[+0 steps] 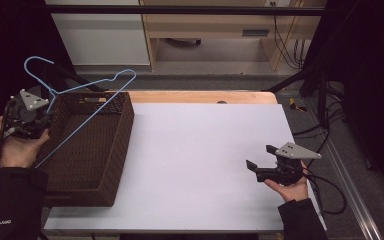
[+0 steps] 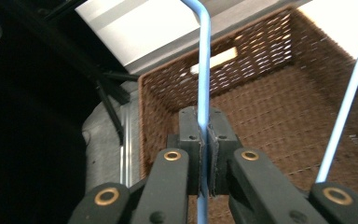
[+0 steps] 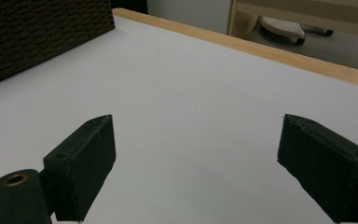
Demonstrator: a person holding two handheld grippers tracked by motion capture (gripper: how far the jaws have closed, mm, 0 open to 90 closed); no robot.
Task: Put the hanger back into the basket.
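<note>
A: What does the left tool hold?

B: It holds a light blue wire hanger. In the left gripper view the two jaws are pressed together on the wire of the hanger, and the wire goes up between the pads and bends at the top of the picture.

A: Where is the hanger in relation to the basket?

B: In the high view the hanger is lifted over the brown woven basket, at its left side. The hook points up and to the left, above the tool. One long side of the wire goes down in a slant across the inside of the basket. I cannot tell if the low end touches the basket.

A: And the basket itself?

B: It stands on the left part of the white worktop, and its left side goes over the edge of the white surface. In the left gripper view the inside of the basket is below the jaws, with a handle slot in the far wall.

A: What about the right tool?

B: It is wide open and holds nothing. The person's right hand keeps it near the right edge of the worktop, well apart from the basket. In the right gripper view the jaws stand far from each other over the bare worktop, and a corner of the basket is at the upper left
</note>
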